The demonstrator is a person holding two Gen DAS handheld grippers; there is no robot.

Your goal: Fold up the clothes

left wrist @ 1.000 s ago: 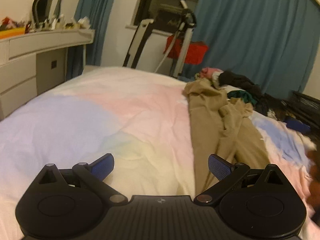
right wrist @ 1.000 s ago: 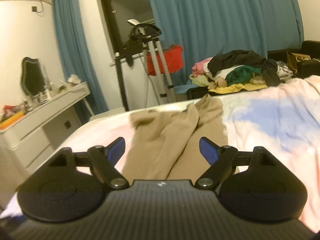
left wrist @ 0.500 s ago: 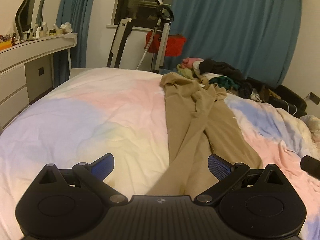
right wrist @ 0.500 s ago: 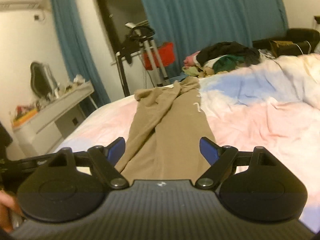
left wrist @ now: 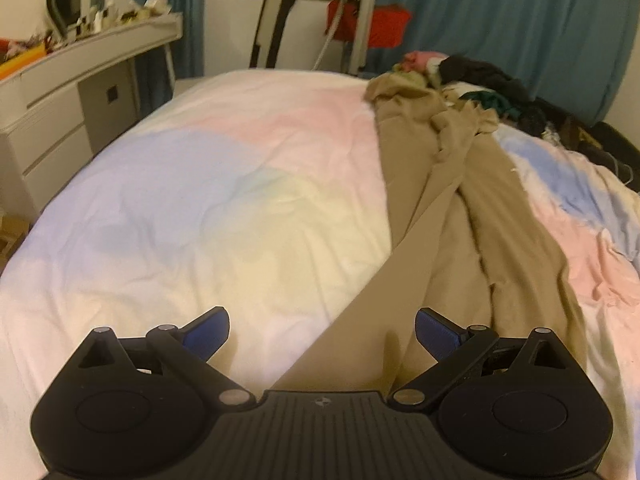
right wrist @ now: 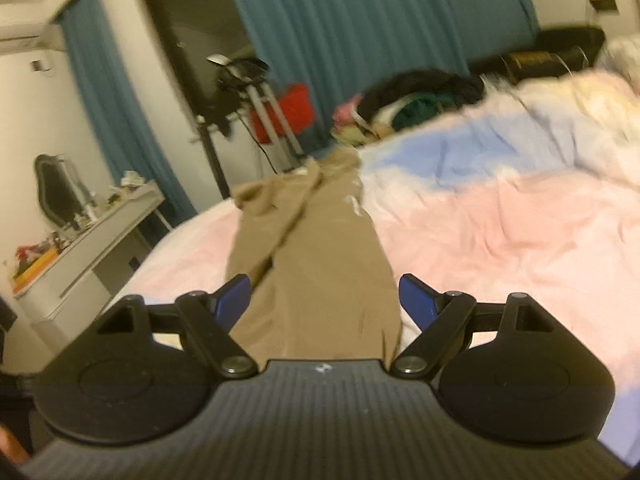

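While spread wide and empty, left claw [left wrist: 322, 330] over tan trousers [left wrist: 448, 216]; on bed [left wrist: 192, 208], toward twelve o'clock. Right claw [right wrist: 325, 294] likewise released.

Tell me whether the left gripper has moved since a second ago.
Yes. The left gripper swung right then partly back, ending lower and nearer the tan trousers, judged against the red box.

1. My left gripper [left wrist: 322, 330]: jaws spread wide, nothing between the blue pads [left wrist: 206, 332].
2. It's pitched down slightly and roughly level side to side.
3. My right gripper [right wrist: 324, 300]: jaws also wide apart, blue pads [right wrist: 416, 298] clear, nothing clamped.
4. It's pointing forward at a shallow downward angle; the view is blurred.
5. A bit of my hand [right wrist: 12, 446] shows at the lower-left edge of the right view.
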